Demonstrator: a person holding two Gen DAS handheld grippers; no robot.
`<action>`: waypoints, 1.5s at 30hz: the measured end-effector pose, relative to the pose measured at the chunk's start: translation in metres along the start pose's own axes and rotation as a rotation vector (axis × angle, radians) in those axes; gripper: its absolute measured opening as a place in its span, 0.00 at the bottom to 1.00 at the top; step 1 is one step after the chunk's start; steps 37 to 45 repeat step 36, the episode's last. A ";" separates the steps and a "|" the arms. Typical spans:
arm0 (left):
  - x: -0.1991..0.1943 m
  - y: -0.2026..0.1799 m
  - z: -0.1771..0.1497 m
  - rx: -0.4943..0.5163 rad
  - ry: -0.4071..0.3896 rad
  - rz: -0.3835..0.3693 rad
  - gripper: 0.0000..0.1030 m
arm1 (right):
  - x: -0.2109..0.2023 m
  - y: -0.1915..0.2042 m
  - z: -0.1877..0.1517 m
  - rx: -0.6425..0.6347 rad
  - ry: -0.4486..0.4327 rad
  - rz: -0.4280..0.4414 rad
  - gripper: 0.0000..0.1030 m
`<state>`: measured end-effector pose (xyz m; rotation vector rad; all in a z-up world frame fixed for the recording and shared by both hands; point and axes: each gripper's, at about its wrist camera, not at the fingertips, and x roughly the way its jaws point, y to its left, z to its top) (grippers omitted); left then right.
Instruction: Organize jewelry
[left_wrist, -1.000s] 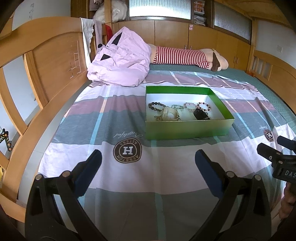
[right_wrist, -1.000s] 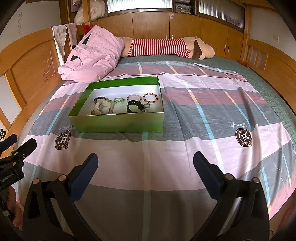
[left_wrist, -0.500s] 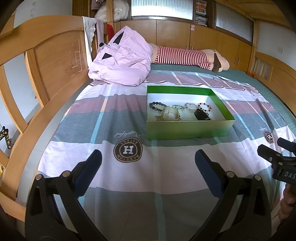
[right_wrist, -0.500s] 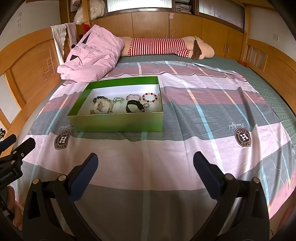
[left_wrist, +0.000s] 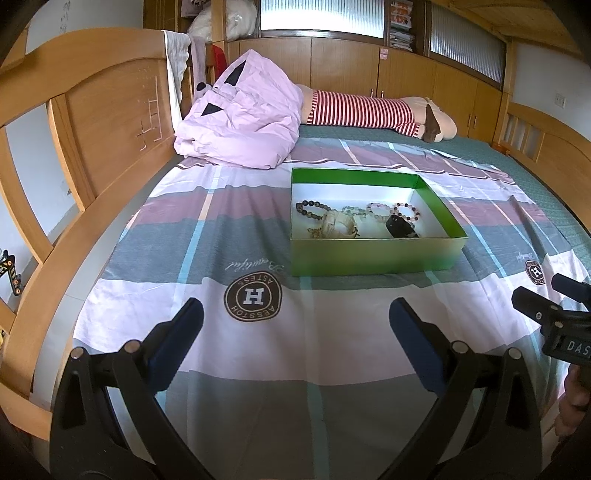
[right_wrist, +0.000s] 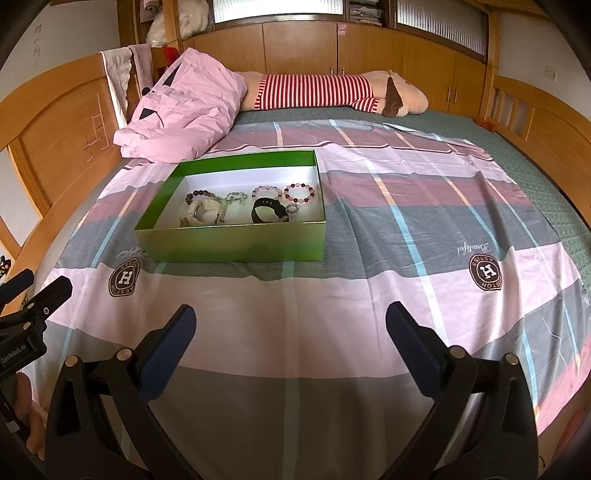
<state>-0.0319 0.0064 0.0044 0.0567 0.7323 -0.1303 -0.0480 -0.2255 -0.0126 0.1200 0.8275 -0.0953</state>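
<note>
The bedsheet (left_wrist: 258, 350) is carrying a round brown emblem (left_wrist: 253, 297) showing a large white "H" ringed by the letters "AESSTOH", upside down from the left wrist view. Above it a cursive word (left_wrist: 255, 264) is running inverted, reading "Beautiful". A second such emblem (left_wrist: 535, 272) is sitting near the sheet's right edge, its ring lettering too small to read.

In the right wrist view an emblem (right_wrist: 487, 272) is showing the "H" with "ASTISS" partly legible, under a cursive "Beautiful" (right_wrist: 471, 249).

The right hand-held gripper (left_wrist: 554, 312) is showing white letters "DAS", cut off by the frame. The left hand-held gripper (right_wrist: 31, 295) is bearing the label "GenRobot.AI".
</note>
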 end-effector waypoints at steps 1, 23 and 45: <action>-0.001 -0.001 0.000 0.001 -0.001 -0.001 0.98 | 0.000 0.000 0.000 -0.002 0.001 0.000 0.99; 0.001 0.000 -0.001 -0.010 0.005 0.010 0.98 | 0.002 0.002 -0.002 -0.007 0.009 -0.001 0.99; 0.001 -0.003 -0.001 0.006 0.015 0.008 0.98 | 0.003 0.004 -0.004 -0.024 0.022 0.000 0.99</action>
